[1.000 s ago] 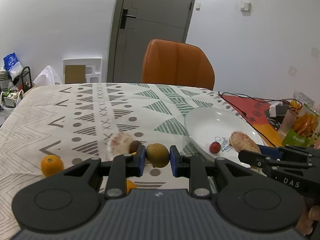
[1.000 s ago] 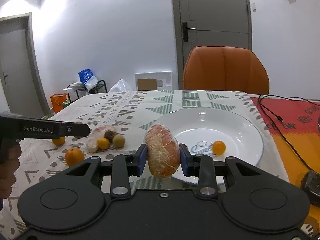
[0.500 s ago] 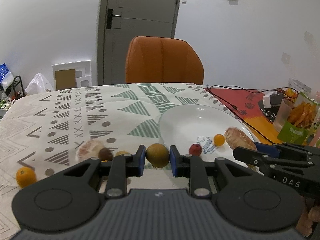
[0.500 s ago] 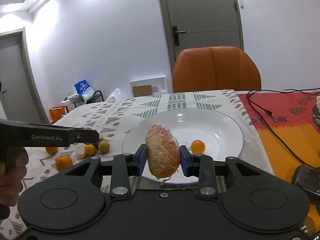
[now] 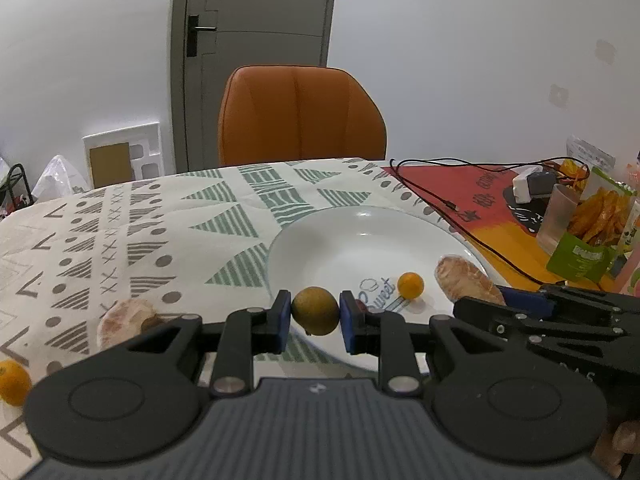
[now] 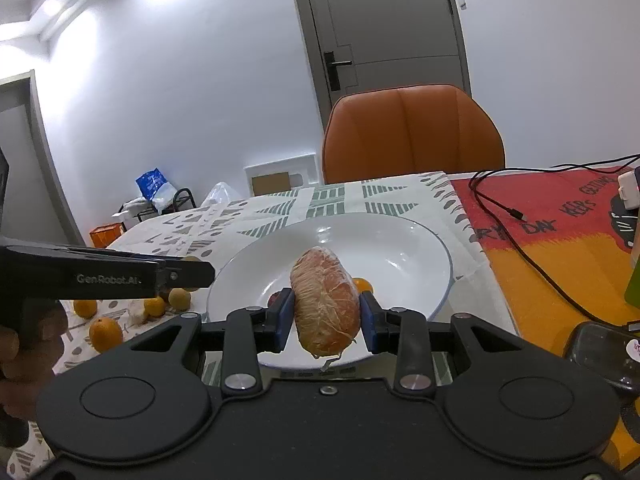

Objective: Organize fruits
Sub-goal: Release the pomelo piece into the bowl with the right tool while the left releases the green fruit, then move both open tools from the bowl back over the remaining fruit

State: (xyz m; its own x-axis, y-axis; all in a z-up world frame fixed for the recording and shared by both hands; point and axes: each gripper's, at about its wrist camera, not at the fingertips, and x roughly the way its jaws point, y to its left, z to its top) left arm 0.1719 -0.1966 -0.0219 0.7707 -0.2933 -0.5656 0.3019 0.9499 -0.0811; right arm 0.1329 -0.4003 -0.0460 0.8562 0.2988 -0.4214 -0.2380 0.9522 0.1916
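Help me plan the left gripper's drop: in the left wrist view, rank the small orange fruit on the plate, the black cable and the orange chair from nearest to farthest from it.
From the left gripper:
1. Small orange fruit, on the white plate, just right.
2. Black cable, on the red mat, farther right.
3. Orange chair, behind the table.

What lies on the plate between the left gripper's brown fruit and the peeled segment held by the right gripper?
In the left wrist view, a small orange fruit rests on the white plate, between the brown fruit and the peeled segment.
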